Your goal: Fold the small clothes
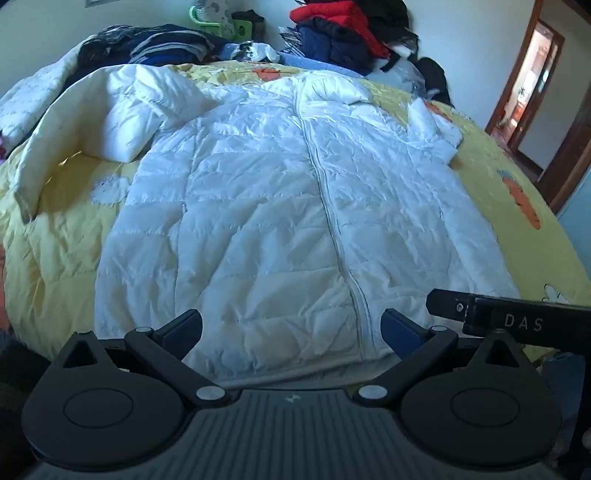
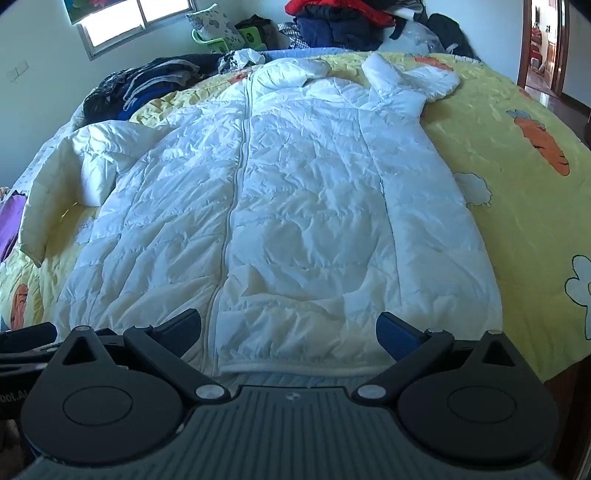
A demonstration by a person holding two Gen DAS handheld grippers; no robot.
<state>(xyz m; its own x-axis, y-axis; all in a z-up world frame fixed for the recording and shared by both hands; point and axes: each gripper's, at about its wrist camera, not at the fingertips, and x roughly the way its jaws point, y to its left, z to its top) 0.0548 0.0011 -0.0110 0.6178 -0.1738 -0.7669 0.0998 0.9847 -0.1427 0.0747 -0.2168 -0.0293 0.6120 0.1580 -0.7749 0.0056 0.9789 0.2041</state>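
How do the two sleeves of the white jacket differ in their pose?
The left sleeve stretches out sideways from the jacket and bends down at the elbow. The right sleeve is bunched up beside the collar, much shorter in outline. Both are white, quilted, and lie on the yellow bedspread.

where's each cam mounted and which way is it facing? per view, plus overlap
Left wrist: on the left hand-held gripper, at the hem, looking up the white jacket; own open fingers show, right hand-held gripper's body at right edge.
Right wrist: on the right hand-held gripper, same direction, further right; own open fingers show.
Shared: jacket, yellow quilt, clothes pile, doorway.
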